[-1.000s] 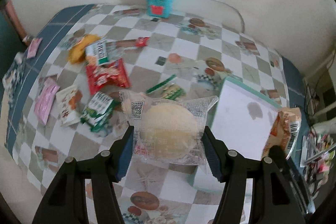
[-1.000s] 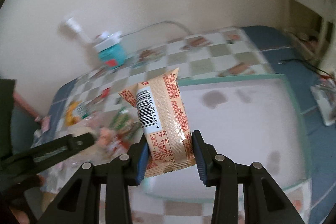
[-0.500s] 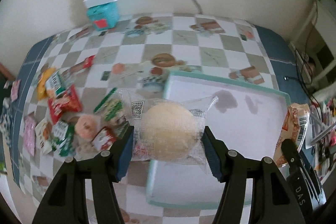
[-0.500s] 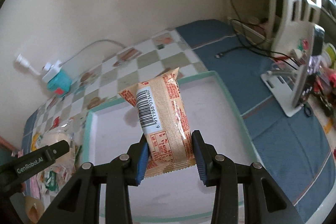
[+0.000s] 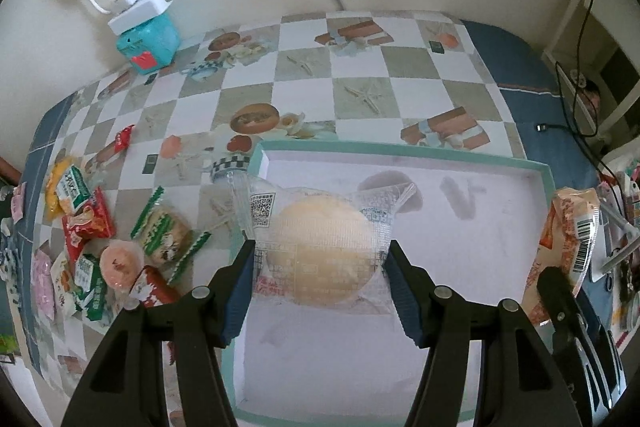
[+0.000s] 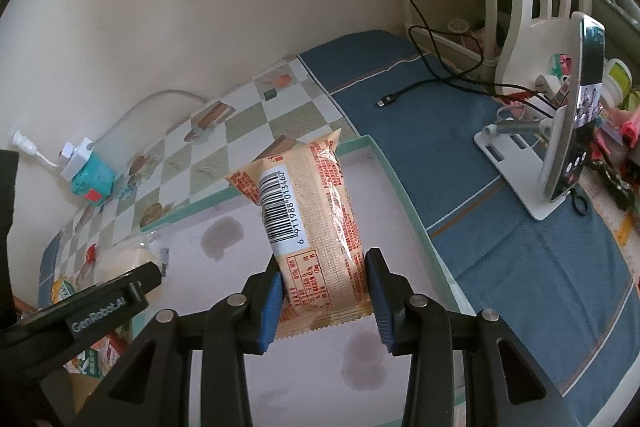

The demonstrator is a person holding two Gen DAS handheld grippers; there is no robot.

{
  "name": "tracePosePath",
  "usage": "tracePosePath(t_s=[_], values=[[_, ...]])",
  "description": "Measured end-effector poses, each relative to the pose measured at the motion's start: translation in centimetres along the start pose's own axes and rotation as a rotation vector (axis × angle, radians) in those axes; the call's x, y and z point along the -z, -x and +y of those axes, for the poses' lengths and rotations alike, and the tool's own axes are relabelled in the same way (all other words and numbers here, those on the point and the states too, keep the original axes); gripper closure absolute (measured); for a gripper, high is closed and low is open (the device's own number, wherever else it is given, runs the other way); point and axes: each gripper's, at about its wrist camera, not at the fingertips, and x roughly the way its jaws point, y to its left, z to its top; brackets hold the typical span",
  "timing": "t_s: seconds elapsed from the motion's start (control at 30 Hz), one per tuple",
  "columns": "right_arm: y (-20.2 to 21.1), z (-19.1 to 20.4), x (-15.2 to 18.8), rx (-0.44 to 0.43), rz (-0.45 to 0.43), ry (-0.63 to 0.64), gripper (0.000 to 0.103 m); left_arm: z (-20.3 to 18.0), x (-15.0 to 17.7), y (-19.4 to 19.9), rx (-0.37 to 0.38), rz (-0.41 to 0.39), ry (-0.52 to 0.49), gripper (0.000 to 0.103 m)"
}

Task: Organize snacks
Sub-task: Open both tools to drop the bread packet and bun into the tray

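Observation:
My left gripper (image 5: pixel 320 275) is shut on a round pale bun in a clear wrapper (image 5: pixel 320 247), held above the left part of a white tray with a teal rim (image 5: pixel 400 149). My right gripper (image 6: pixel 326 291) is shut on an orange snack packet with a barcode (image 6: pixel 308 227), held above the same tray (image 6: pixel 396 179). The packet (image 5: pixel 568 243) also shows at the right edge of the left wrist view. In the right wrist view the left gripper's black finger (image 6: pixel 100 303) and its bun (image 6: pixel 120 259) appear at the left.
Several loose snack packs (image 5: pixel 100 251) lie on the checked tablecloth left of the tray. A teal box with a white power strip (image 5: pixel 146 35) stands by the wall. A phone on a white stand (image 6: pixel 560 147) and a black cable (image 6: pixel 432 87) sit on the blue cloth to the right.
Both grippers have carried their snacks from beside the snack pile to over the tray and sunk a little. Their holds are unchanged.

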Motion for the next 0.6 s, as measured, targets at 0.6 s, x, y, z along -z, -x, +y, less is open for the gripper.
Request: tracePosePath(t_s=[0.6], values=[[-1.8, 0.8, 0.1, 0.045, 0.024, 0.051, 0.034, 1.8, -0.5, -1.4, 0.032, -0.005, 0.043, 0.019]])
